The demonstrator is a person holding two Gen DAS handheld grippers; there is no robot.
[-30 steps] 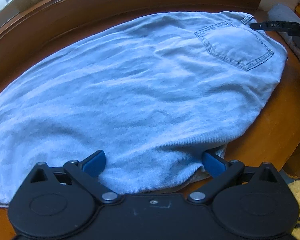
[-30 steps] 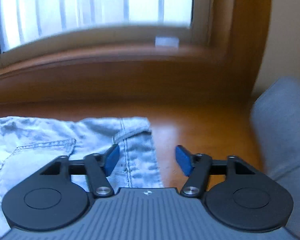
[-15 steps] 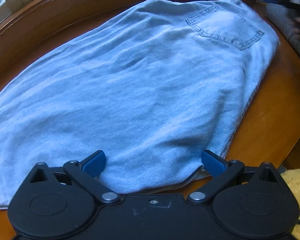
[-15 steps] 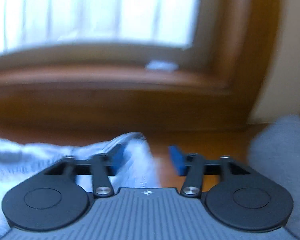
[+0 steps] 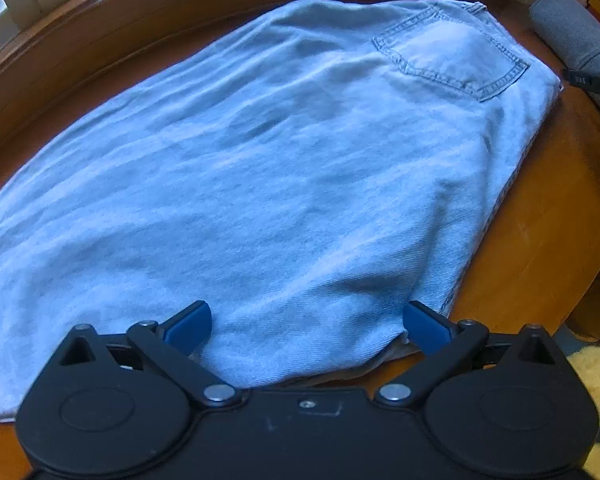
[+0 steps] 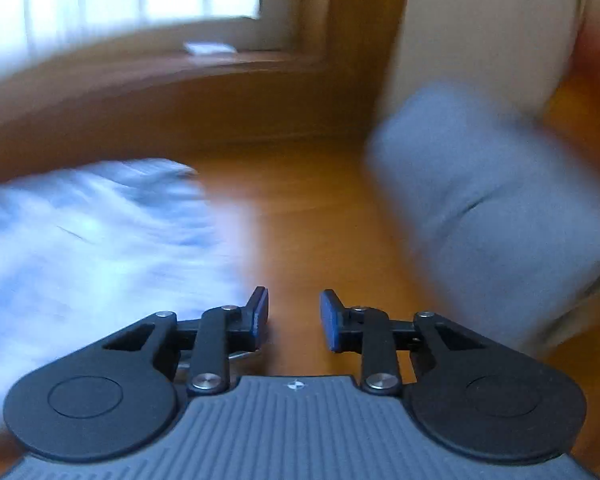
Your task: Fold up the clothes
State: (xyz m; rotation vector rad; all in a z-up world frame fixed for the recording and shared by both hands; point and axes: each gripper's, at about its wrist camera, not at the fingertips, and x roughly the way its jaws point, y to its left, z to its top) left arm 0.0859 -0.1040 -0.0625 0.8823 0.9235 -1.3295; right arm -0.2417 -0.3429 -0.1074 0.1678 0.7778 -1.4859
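Lying flat on the warm brown wooden table (image 5: 532, 240), the light blue denim jeans (image 5: 260, 168) cover most of the left wrist view. They look folded lengthwise, with one stitched back pocket (image 5: 452, 56) facing up at the far right end, and a second layer of cloth shows under the near edge. Soft wrinkles run along the fabric.

The left gripper (image 5: 306, 318) is low at the near edge of the jeans. Its two blue fingertips (image 5: 190, 322) stand wide apart, with a fold of the denim between them; the pads do not press on it, so the tongs hold nothing.

The right gripper (image 6: 294, 316) is over bare wood, just beside the right edge of the jeans (image 6: 100, 248). This view is blurred by motion. Its blue pads (image 6: 332, 320) have a small gap between them, and only the table (image 6: 300, 220) is seen through that gap. So these tongs are also apart and empty. In the left wrist view, a black tip of the right gripper (image 5: 592, 80) shows at the far right, near the pocket corner of the jeans.

A grey rolled cloth cushion (image 6: 492, 208) lies on the table to the right of the jeans, apart from them. A yellow fluffy thing (image 5: 598, 376) shows at the low right corner of the left wrist view. Behind the table there is a dark wooden window sill (image 6: 180, 76) with a small white object (image 6: 210, 48) on it, too blurred to identify.
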